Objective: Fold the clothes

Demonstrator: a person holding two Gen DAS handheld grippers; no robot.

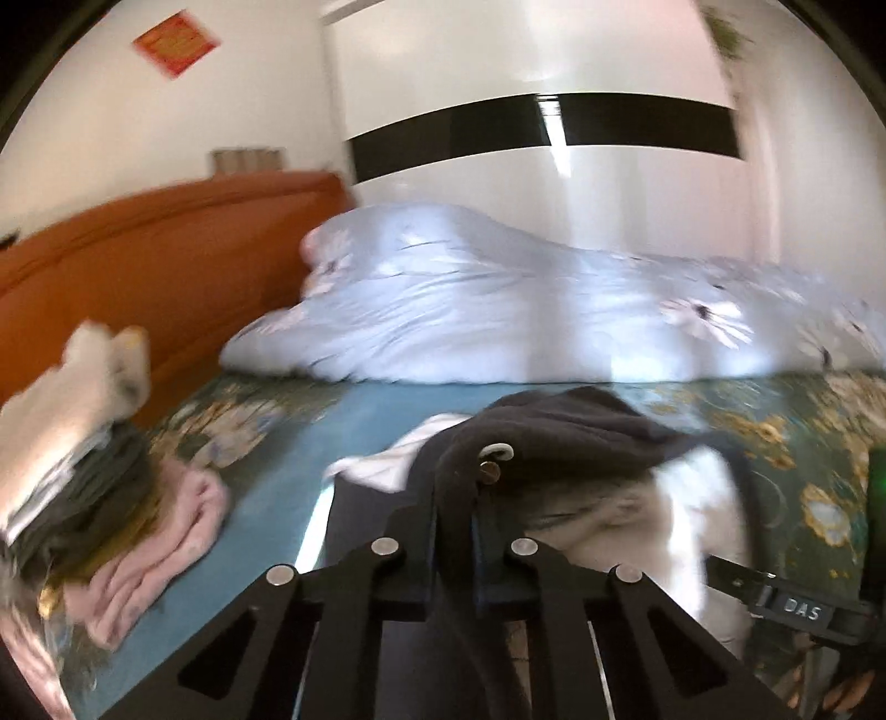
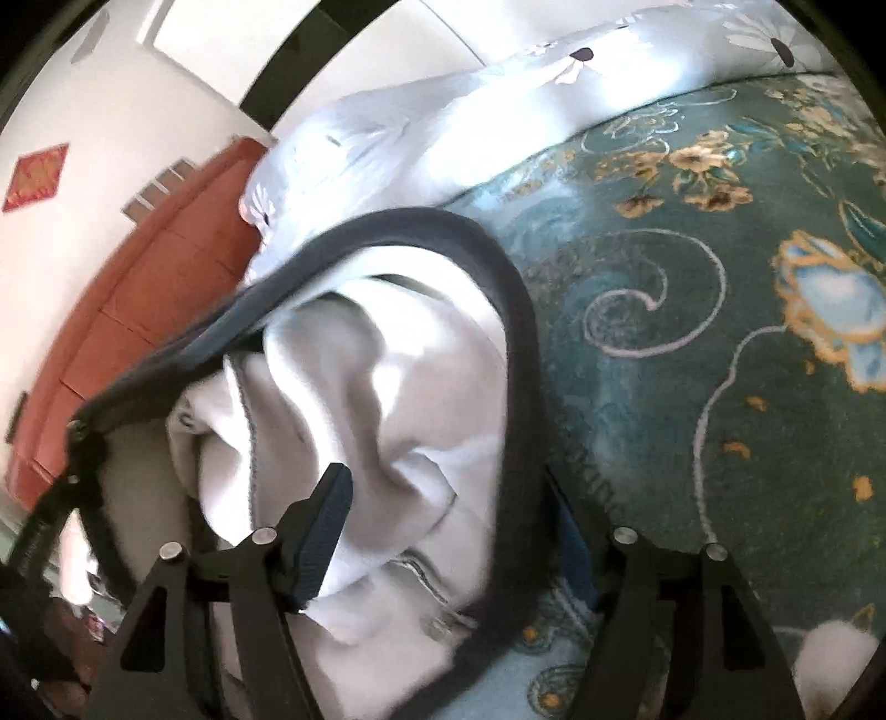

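Left gripper [image 1: 487, 465] — jaws clenched on the dark fabric of the black-and-white garment [image 1: 581, 432], which bunches over the fingertips and hides them; a small screw and washer show at the pinch. The garment lies on the bed [image 1: 310, 437], directly ahead of the left gripper, its white inner part spilling to the right of the linkage.

Right gripper [image 2: 443, 498] — jaws spread wide. One finger [image 2: 326, 526], with a ribbed dark-blue pad, rests against the white cloth of the same garment [image 2: 387, 399]; the other finger is hidden behind the garment's dark edge. Nothing pinched between them. In the right wrist view the garment shows a thick dark border curving around a crumpled white middle.

Bed cover is teal-green with gold and pale-blue flowers and white scrolls. A pale blue duvet [image 1: 498, 299] with daisy print is heaped along the far side of the bed, well apart from the garment. An orange-brown headboard [image 1: 166, 266] stands at the left.

Stack of folded clothes [image 1: 83, 471] at the left edge of the left wrist view, on the bed near the headboard: cream on top, dark grey-green below, pink at the bottom. Blurred.

White wardrobe [image 1: 526, 127] with a black horizontal band behind the duvet. Red square paper [image 1: 176, 43] on the wall above the headboard.
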